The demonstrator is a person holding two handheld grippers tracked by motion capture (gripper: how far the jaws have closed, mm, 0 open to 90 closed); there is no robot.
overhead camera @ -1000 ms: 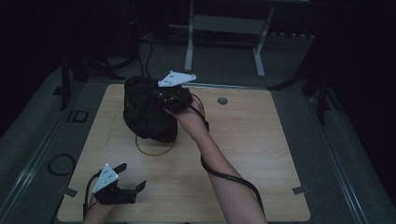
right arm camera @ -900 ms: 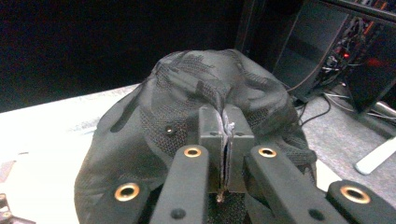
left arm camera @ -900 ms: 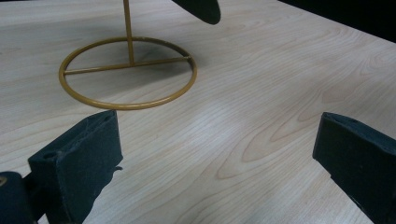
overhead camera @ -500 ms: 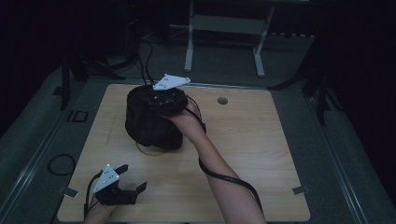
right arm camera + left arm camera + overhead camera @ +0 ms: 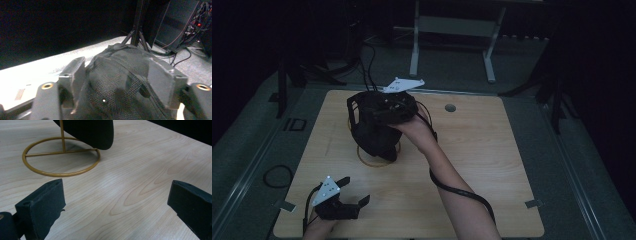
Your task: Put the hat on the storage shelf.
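A black mesh cap (image 5: pixel 371 131) hangs on a gold wire stand (image 5: pixel 377 161) at the table's back left. My right gripper (image 5: pixel 384 107) sits on the cap's crown. Its jaws have just been opening and now stand apart, with the mesh crown (image 5: pixel 120 82) bulging between the fingers (image 5: pixel 75 72). My left gripper (image 5: pixel 354 190) rests open near the front left corner with nothing in it. In the left gripper view its jaws frame bare wood (image 5: pixel 116 202), with the stand's ring (image 5: pixel 60 173) and the cap's lower edge (image 5: pixel 92 132) beyond.
A wooden table (image 5: pixel 492 165) with a small round hole (image 5: pixel 450 107) at the back. The right gripper's cable (image 5: pixel 462 192) trails along the forearm. Metal frame legs (image 5: pixel 414 45) and cables (image 5: pixel 369 60) stand on the floor behind the table.
The right gripper's jaws have spread apart on top of the cap, and the cap has sagged a little lower over the stand. The left gripper has stayed put.
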